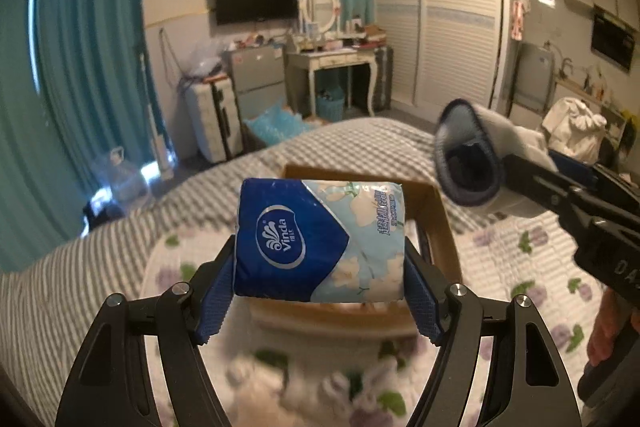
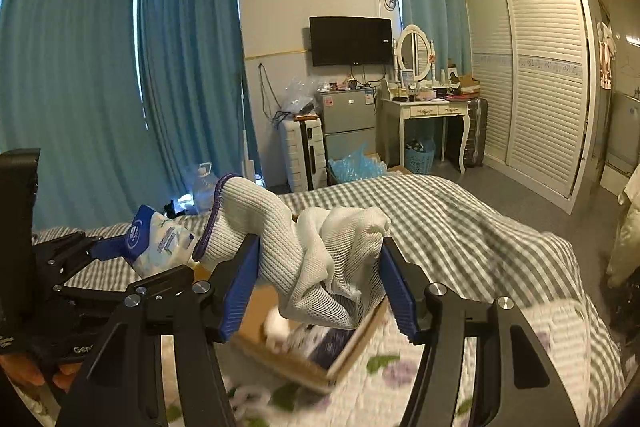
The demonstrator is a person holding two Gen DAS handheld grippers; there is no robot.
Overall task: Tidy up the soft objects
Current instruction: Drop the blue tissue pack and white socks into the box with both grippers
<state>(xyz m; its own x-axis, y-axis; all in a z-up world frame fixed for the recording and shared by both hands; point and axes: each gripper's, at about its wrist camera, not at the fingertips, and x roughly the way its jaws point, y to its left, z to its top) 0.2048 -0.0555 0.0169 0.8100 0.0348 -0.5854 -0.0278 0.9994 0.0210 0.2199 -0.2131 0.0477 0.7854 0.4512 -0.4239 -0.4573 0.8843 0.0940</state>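
Note:
My left gripper (image 1: pixel 320 259) is shut on a blue and white Vinda tissue pack (image 1: pixel 316 239), held in the air above a shallow cardboard box (image 1: pixel 440 211) on the bed. In the right wrist view the same pack (image 2: pixel 156 243) shows at the left. My right gripper (image 2: pixel 320 267) is shut on a bunched white knitted glove (image 2: pixel 312 251) with a purple cuff edge, also lifted above the box (image 2: pixel 292 359). From the left wrist view the glove (image 1: pixel 472 155) hangs at the right with its dark cuff opening facing me. Something white and something dark lie blurred in the box.
The bed (image 2: pixel 460 227) has a grey checked cover and a floral quilt (image 1: pixel 520 247). Beyond it stand a suitcase (image 2: pixel 300 155), a small fridge (image 2: pixel 348 123), a dressing table (image 2: pixel 428 115) and a wardrobe (image 2: pixel 540 75). Teal curtains (image 1: pixel 80 67) hang at the left. A hand (image 1: pixel 604 331) grips the right handle.

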